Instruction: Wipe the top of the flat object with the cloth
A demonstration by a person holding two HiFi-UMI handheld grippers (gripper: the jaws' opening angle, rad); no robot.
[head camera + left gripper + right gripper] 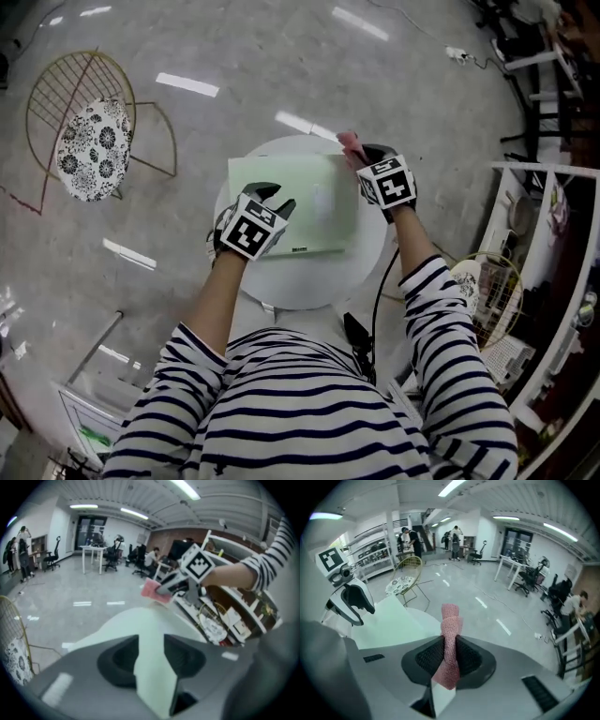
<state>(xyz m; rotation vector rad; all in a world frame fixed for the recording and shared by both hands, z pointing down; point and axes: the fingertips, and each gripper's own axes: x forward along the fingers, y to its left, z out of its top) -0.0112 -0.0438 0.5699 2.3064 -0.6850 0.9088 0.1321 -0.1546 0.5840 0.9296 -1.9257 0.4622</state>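
Note:
A pale green flat board (300,192) lies on a small round white table (309,281). My left gripper (272,199) hangs over the board's near left part, jaws apart and empty; in the left gripper view the board (136,620) shows through the gap of this gripper (151,644). My right gripper (361,155) is at the board's far right corner, shut on a pink knitted cloth (349,141). The cloth (451,625) sticks up, twisted, from between the pads of this gripper (450,648). The left gripper view also shows the cloth (151,591).
A gold wire chair with a floral cushion (89,141) stands on the floor at the far left. White shelving (544,281) and a gold wire basket (492,291) stand close on the right. A black cable (380,281) hangs beside the table.

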